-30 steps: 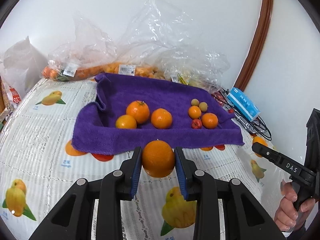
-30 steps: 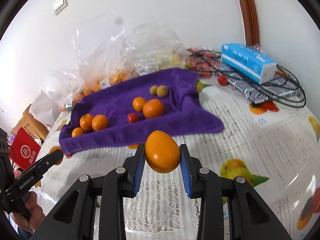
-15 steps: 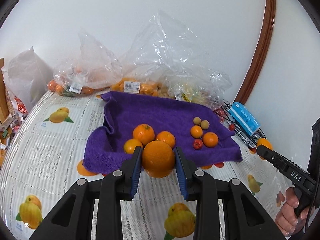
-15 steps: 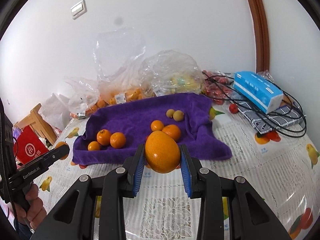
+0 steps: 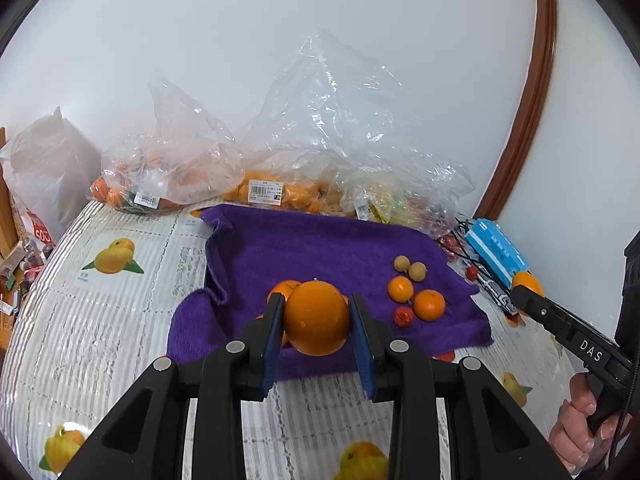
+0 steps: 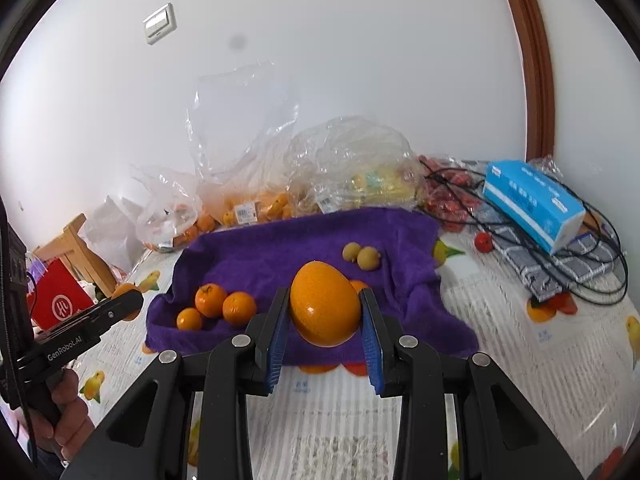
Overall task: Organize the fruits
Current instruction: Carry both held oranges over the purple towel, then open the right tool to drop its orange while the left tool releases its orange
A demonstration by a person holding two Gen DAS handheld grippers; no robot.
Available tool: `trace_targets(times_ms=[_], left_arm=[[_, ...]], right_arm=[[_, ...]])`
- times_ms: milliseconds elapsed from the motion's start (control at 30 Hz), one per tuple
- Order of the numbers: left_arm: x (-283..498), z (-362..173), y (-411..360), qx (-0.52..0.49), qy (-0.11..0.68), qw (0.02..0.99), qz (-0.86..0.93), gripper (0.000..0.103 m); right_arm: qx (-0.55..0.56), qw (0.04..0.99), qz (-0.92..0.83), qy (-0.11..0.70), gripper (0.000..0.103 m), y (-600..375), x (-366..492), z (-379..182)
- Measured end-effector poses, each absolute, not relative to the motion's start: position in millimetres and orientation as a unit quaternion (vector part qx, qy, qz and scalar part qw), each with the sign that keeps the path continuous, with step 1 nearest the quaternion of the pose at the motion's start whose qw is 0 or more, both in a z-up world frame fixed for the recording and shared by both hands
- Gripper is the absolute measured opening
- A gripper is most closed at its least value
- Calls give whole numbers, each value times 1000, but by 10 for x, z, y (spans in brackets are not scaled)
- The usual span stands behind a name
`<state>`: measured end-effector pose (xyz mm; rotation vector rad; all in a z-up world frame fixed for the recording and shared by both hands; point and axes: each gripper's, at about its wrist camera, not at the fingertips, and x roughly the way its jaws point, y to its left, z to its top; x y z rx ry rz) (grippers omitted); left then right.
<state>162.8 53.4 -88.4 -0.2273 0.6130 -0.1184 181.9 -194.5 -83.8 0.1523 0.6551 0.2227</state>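
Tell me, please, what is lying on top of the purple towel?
On the purple towel lie three oranges at the left and two small yellowish fruits toward the back. The big orange held in the right tool covers other fruit behind it.

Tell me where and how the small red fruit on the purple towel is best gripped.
Take the red fruit across its widest middle, coming from above with the jaws nearly closed. It is small, round and lies low on the towel. An orange sits close on its right, so the fingers probably fit better on its front and back.
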Motion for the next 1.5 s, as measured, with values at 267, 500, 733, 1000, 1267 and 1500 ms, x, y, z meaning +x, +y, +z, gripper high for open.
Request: trace_targets(times_ms=[267,500,733,1000,1267,1500], left_arm=[[1858,-865,555,-109,299,946,-55,31],[2088,-886,508,-106,302,946,-57,31],[2305,-1001,456,-116,306,943,-60,31],[2397,-1268,520,-135,327,934,-58,31],[2373,-1336,474,-132,334,931,-67,31],[2390,-1396,405,-124,344,928,-74,31]], right_arm=[[65,944,103,308,34,-1910,2060,-781],[70,942,105,313,34,-1892,2297,-815],[71,940,119,313,34,-1814,2527,-866],[60,920,136,362,34,-1739,2664,-1263],[67,910,151,380,34,-1727,2682,-1388],[59,909,149,384,34,-1704,2681,-1450]])
